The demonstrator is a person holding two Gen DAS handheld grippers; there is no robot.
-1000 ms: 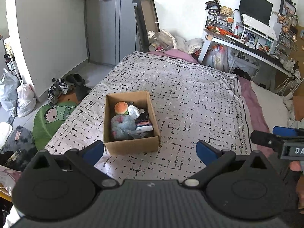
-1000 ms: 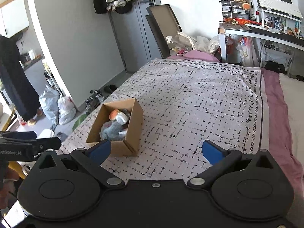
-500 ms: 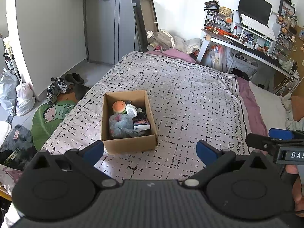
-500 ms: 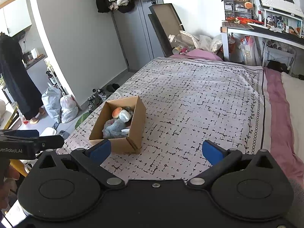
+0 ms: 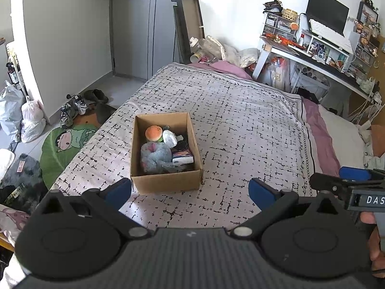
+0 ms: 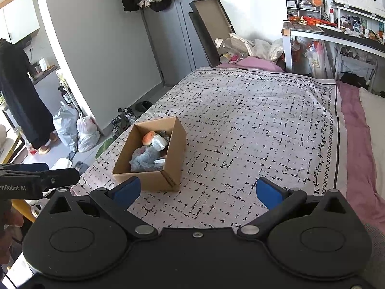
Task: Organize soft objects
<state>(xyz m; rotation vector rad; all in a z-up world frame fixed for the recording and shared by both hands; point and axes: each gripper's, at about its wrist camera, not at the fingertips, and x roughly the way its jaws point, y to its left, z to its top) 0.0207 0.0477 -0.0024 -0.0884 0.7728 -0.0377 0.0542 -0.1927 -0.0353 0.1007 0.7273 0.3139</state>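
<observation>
Hovering above the near end of the bed [image 5: 240, 110], both grippers are empty with jaws spread wide: left gripper [image 5: 190, 189], right gripper [image 6: 197, 190].

- Cardboard box [image 5: 166, 183] sits on the patterned bedspread, left of centre, near edge just beyond the left gripper's fingertips.
- Inside: orange burger plush [image 5: 154, 133] at the far end, white soft item [image 5: 169, 137] touching it on the right, grey-blue fluffy toy [image 5: 155, 155] filling the near half, dark folded items [image 5: 182, 153] along the right wall.
- No loose soft objects visible anywhere on the bedspread.

Change over the last second: both views have drawn back and risen slightly; the box sits a little farther off in the left view and more of the bedspread shows near the right gripper. Box contents unchanged.

Reading: collection looks finished, everything soft is boxed. The pull-back suggests retreat after the last deposit, not an approach. Little appears left, unless the box itself needs moving.
</observation>
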